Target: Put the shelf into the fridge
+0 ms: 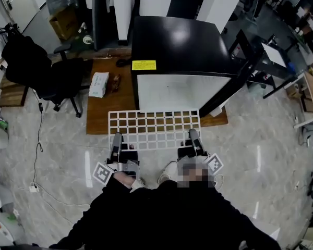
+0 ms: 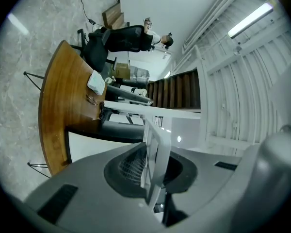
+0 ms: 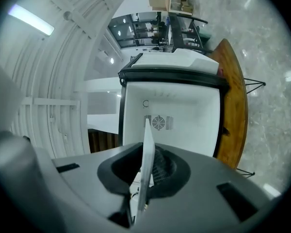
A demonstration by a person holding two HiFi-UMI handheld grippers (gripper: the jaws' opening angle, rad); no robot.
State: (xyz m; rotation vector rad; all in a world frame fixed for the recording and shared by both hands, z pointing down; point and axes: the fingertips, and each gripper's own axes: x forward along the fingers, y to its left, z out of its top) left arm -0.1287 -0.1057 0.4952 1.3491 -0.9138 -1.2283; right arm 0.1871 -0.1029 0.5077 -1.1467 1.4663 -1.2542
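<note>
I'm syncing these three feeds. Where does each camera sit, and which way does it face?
Head view: on the person's head, facing steeply down at the shelf before the fridge; black sleeves, left gripper and right gripper show.
Left gripper view: on that gripper, looking along its jaws, shut on the shelf, toward the fridge.
Right gripper view: likewise, facing into the fridge's white inside.
All three share shelf and fridge.

The fridge (image 1: 182, 90) stands open dead ahead, nothing between its mouth and the shelf (image 1: 154, 129), but the shelf is about as wide as the opening, so the side walls leave little spare. Its door (image 1: 239, 74) juts out on the right; on the left the tabletop (image 1: 101, 116) lies bare along its front edge, a tissue pack (image 1: 98, 84) and chair (image 1: 57, 79) further back.
</note>
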